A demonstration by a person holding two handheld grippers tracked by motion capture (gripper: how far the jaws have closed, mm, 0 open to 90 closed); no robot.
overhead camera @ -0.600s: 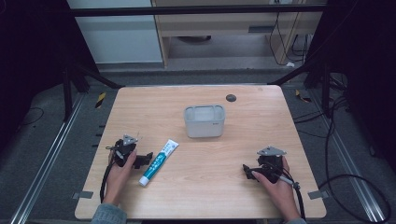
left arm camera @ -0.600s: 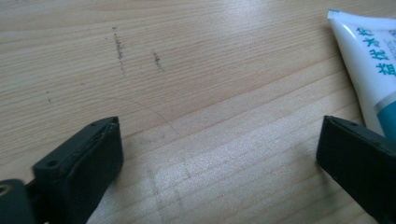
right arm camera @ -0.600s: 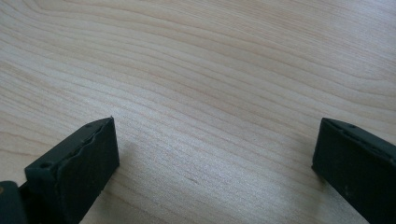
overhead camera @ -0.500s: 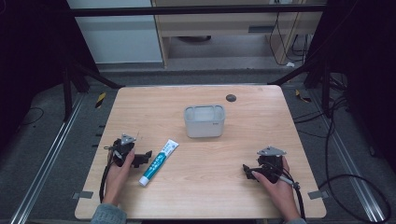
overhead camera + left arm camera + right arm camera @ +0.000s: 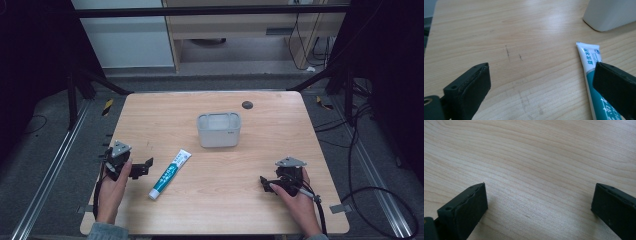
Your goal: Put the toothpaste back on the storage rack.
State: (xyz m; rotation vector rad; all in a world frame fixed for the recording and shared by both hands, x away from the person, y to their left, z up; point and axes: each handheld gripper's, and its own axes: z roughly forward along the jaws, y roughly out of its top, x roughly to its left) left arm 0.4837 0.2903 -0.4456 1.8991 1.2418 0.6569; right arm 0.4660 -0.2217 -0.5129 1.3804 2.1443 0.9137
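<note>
We see a light wooden table (image 5: 280, 210) with pale grain, standing on a dark grey floor (image 5: 45, 165). Metal rails (image 5: 47, 177) run along both sides of it. Behind the table there is a beige cabinet (image 5: 235, 25) and a white panel (image 5: 127, 42). Black cables (image 5: 367, 190) lie on the floor at the right.

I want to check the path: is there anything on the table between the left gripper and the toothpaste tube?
No. In the high view only bare wood separates the left gripper from the toothpaste tube.
</note>
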